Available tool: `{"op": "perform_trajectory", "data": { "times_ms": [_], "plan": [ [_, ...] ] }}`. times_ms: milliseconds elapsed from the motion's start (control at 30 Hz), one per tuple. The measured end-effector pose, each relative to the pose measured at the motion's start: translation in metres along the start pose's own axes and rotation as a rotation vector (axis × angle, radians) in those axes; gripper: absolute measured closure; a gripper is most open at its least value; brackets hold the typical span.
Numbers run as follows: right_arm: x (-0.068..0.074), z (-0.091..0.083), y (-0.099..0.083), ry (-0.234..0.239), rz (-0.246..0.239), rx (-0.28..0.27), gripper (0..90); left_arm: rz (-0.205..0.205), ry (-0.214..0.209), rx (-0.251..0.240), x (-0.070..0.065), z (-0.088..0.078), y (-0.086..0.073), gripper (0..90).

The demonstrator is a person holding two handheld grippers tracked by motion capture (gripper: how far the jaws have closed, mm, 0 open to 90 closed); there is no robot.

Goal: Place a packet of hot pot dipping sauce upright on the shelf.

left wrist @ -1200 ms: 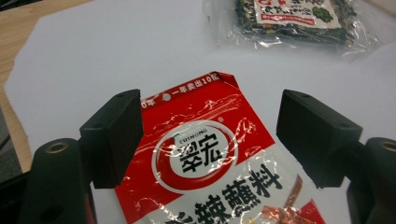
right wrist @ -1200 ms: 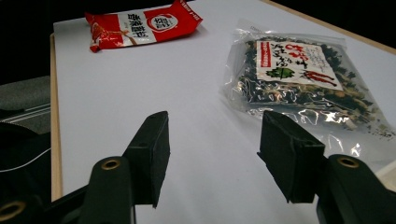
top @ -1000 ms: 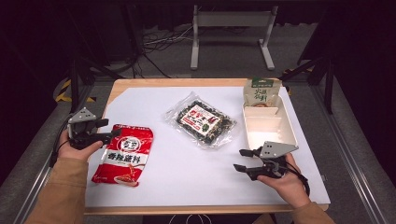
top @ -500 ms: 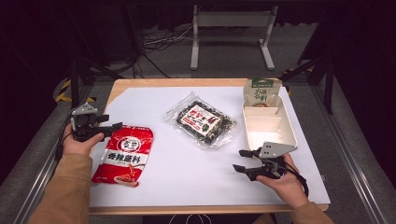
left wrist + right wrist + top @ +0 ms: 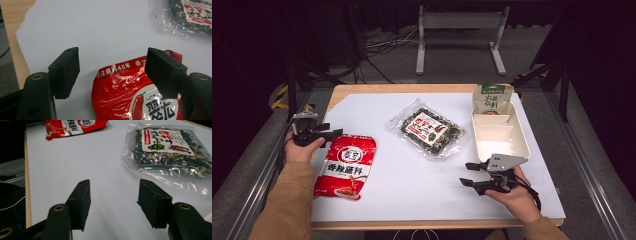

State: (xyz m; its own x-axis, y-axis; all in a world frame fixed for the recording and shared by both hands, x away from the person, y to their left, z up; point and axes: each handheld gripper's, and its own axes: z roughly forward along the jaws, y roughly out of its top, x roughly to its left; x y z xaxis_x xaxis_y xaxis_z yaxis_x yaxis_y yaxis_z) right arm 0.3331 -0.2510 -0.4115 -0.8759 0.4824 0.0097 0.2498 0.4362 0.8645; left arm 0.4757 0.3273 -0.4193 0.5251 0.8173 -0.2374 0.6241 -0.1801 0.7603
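Note:
A red snack packet (image 5: 346,165) lies flat at the left of the white sheet (image 5: 412,180). My left gripper (image 5: 332,130) hovers at the packet's top left corner, open; its jaws have just closed a little. In the left gripper view the packet's top edge (image 5: 120,95) lies beneath the left gripper (image 5: 112,57), and the pads do not touch it. My right gripper (image 5: 467,174) rests low at the front right, open and empty, pointing left; its jaws have also just narrowed slightly. Beyond the right gripper (image 5: 113,192) lie a clear bag of dark dried food (image 5: 165,147) and the red packet (image 5: 75,126).
The clear bag (image 5: 429,128) lies in the middle of the sheet. A white two-compartment tray (image 5: 502,145) stands at the right, with a green pouch (image 5: 492,98) propped at its far end. The wooden table edge (image 5: 377,89) borders the sheet; dark floor and stands surround it.
My left gripper has moved down and toward the red packet's top corner. The right gripper has stayed where it was.

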Motion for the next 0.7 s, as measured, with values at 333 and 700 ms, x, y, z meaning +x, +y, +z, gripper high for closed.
{"op": "perform_trajectory", "data": {
  "times_ms": [333,700],
  "plan": [
    [0.001,-0.001,-0.001,0.013,0.003,-0.008,43.7,-0.058,-0.023,0.045,0.015,0.011,-0.012,30.3],
    [0.001,0.000,-0.001,0.024,0.003,-0.011,43.6,-0.063,-0.061,0.090,0.017,0.022,-0.018,30.0]
  ]
}}
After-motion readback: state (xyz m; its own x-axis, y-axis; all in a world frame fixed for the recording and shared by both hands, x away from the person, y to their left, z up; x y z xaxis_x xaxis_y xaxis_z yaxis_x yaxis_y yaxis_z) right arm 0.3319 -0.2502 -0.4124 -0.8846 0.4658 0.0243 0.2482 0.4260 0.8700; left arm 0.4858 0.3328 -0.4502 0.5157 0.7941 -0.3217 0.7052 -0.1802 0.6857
